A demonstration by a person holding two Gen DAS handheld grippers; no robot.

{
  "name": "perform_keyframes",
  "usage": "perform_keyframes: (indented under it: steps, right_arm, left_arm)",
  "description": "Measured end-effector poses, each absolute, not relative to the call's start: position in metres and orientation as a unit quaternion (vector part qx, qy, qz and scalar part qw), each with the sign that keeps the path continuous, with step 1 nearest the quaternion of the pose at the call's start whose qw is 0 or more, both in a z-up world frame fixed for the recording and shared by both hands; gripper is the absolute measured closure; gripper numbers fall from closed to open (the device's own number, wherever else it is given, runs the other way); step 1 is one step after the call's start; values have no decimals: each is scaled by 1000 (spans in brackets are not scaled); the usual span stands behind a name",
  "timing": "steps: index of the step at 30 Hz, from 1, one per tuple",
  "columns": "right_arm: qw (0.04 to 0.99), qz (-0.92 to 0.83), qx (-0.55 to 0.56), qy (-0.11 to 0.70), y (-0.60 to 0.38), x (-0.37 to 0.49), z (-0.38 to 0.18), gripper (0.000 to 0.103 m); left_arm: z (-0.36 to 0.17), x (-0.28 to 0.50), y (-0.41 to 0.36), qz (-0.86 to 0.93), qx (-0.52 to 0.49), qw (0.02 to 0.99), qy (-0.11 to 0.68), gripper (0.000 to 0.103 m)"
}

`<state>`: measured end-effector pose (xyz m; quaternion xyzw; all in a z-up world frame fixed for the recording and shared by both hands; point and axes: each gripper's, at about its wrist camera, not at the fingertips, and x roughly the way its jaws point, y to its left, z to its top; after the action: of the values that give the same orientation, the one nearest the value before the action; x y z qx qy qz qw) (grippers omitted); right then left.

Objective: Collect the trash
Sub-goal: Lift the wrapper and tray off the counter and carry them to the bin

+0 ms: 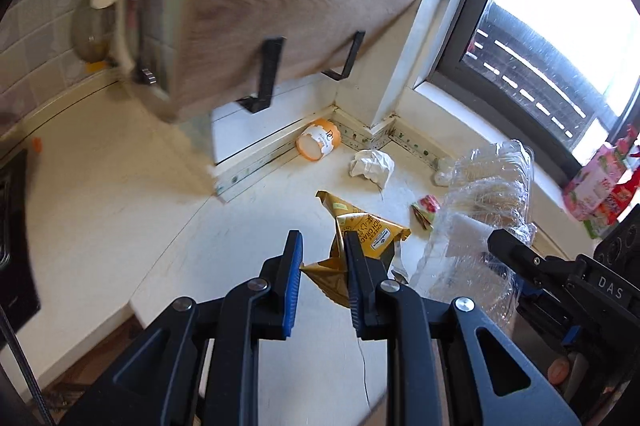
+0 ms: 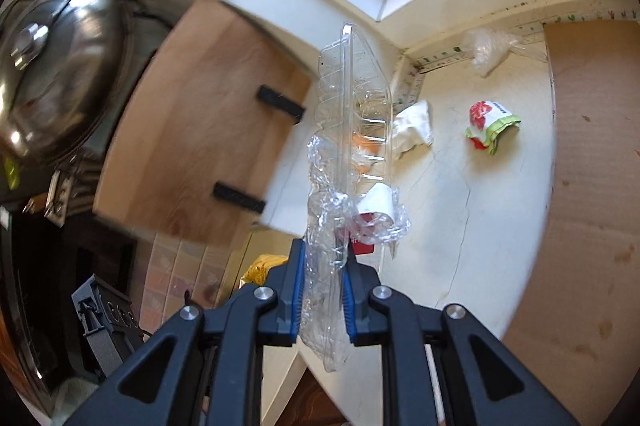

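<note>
The left gripper point(image 1: 320, 266) has its two black fingers spread apart, with ridged blue pads on the inside. It is not squeezing anything. A crinkly yellow snack bag point(image 1: 362, 240) lies on the white counter point(image 1: 120, 209) right by the tips, at about 1 o'clock from them. One finger covers part of the bag, so I cannot tell if it touches.

Past the bag, at 12 o'clock, sits a scrunched white paper ball point(image 1: 372, 165). Beyond that, in the corner by the wall, a round orange cup point(image 1: 319, 145) lies tipped on its side. A small folded red and green wrapper point(image 1: 425, 210) lies at 2 o'clock. A smooth wooden board point(image 1: 288, 1) with black feet point(image 1: 267, 73) leans up at 11 o'clock.

The right gripper point(image 2: 323, 274) is pinching a clear plastic tray point(image 2: 352, 113) tight between its blue pads. The tray is thin, shiny and bumpy, and it sticks up on its edge above the counter. Crumpled clear wrap point(image 2: 372, 218) and a white label hang on it. A soft clear plastic bag point(image 2: 490, 47) lies at 1 o'clock, near flat brown cardboard point(image 2: 592, 185).
</note>
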<state>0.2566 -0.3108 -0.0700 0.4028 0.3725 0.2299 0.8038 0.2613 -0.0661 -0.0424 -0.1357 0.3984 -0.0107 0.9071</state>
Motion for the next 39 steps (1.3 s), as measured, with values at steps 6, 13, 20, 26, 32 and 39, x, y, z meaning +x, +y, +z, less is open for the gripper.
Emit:
perform_keyframes:
  steps: [6,13,20,26,32,39]
  right_arm:
    - [815,257,372,362,-281,175,-32,87]
    - [826,281,321,368,-246,78,-11,87]
    - [822,288,283,400,-216,4,-26,87]
    - [810,277,256,450,-192,-28,-58,87]
    - [796,267,222,496,-169,-34,-92,87]
    - [769,269,161,557,-140,-21,-158,87]
  left_arm:
    - [-17,162,-26,-6,-164,901,401,84]
    - [-16,58,8,1,-167,899,404,85]
    - [-38,-15,32,3,-168,893,418,84]
    - [-86,-47,51,8,-180,873,454,84]
    - [-140,-60,70,22,-195,849,490,84]
    - [-227,-54,90,42,-225,814,534,84]
